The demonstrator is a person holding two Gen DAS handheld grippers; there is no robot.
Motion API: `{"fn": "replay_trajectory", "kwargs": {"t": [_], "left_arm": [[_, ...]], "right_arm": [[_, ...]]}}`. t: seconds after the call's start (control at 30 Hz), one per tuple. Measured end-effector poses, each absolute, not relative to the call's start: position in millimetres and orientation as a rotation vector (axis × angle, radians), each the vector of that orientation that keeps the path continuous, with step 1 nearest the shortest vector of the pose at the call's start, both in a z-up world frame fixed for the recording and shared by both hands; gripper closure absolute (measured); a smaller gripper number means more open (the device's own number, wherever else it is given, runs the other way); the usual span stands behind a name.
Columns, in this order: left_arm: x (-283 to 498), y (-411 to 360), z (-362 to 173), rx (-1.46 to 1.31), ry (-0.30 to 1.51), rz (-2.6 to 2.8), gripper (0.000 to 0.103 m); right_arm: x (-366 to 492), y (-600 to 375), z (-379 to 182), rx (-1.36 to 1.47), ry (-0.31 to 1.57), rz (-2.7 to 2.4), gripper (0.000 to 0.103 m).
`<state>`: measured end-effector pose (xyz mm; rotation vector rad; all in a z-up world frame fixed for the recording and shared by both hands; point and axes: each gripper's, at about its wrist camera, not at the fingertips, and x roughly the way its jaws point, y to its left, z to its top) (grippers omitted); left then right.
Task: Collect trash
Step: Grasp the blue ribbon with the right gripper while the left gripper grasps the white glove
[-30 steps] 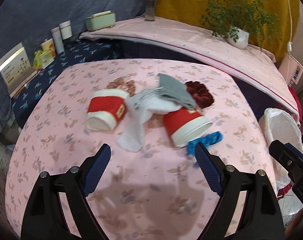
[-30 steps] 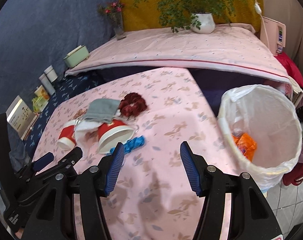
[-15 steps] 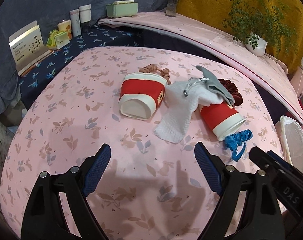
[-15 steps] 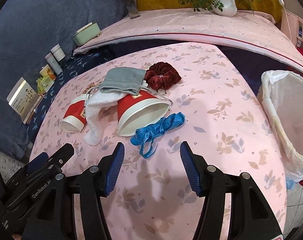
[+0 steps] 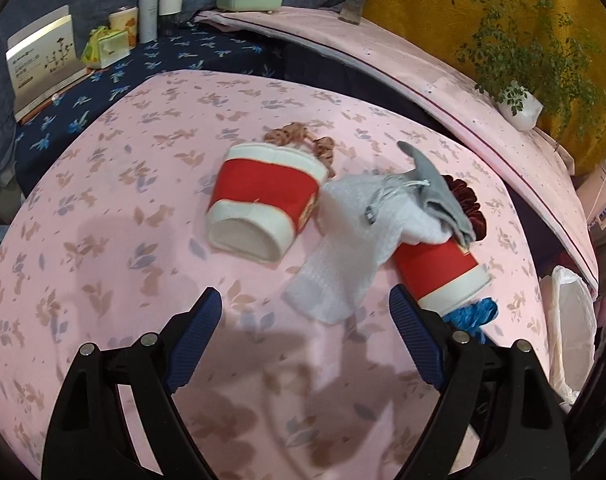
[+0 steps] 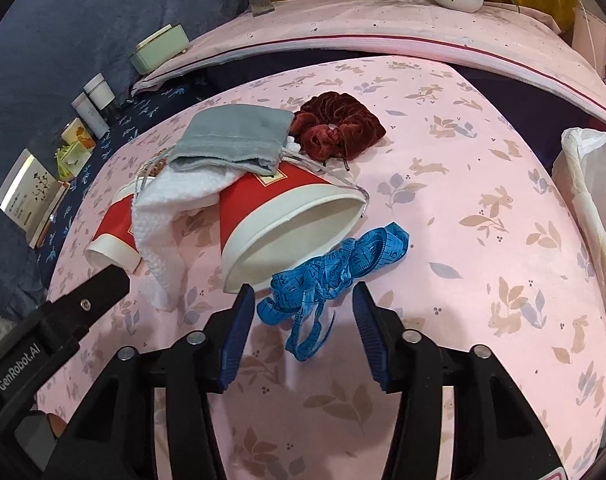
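Observation:
Two red-and-white paper cups lie on their sides on the pink tablecloth (image 6: 483,248): a smaller cup (image 5: 263,204) and a larger cup (image 6: 287,216). A white cloth (image 5: 355,248) and a grey pouch (image 6: 231,140) are draped over them. A tangled blue tape measure (image 6: 335,264) lies in front of the larger cup. My right gripper (image 6: 303,300) is just above the tape's near end; its jaws are closing, with the tape between them and the pads clear of it. My left gripper (image 5: 305,308) is open and empty, hovering near the cloth's lower edge.
A dark red scrunchie (image 6: 335,124) lies behind the pouch and a brown scrunchie (image 5: 299,140) behind the smaller cup. A bin lined with a white bag (image 6: 591,184) stands off the table's right edge. Boxes and jars (image 5: 151,12) sit on the dark blue surface at the left.
Both grippers have come down and closer to the pile. The right jaws have narrowed, and the tape measure's near end now lies between them. The left jaws stay wide.

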<state>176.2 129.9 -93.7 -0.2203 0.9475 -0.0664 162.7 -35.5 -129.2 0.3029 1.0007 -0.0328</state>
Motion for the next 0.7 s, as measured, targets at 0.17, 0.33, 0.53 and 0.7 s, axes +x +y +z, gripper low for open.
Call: {"fn": "replay_trajectory", "kwargs": {"t": [0.17, 0.33, 0.53, 0.7], "left_arm": [[193, 111, -98, -0.205, 0.945, -0.102, 0.033], [206, 106, -107, -0.206, 0.977, -0.119, 0.064], [198, 102, -106, -0.181, 0.977, -0.144, 0.096], [180, 104, -95, -0.188, 0.959, -0.142, 0.098]], "right_arm": [[161, -44, -133, 0.303, 1.002, -0.033, 0.088], [155, -52, -131, 0.312, 1.001, -0.033, 0.09], [141, -60, -125, 0.328, 0.987, -0.038, 0.091], [127, -69, -112, 0.347, 0.949, -0.049, 0.091]]}}
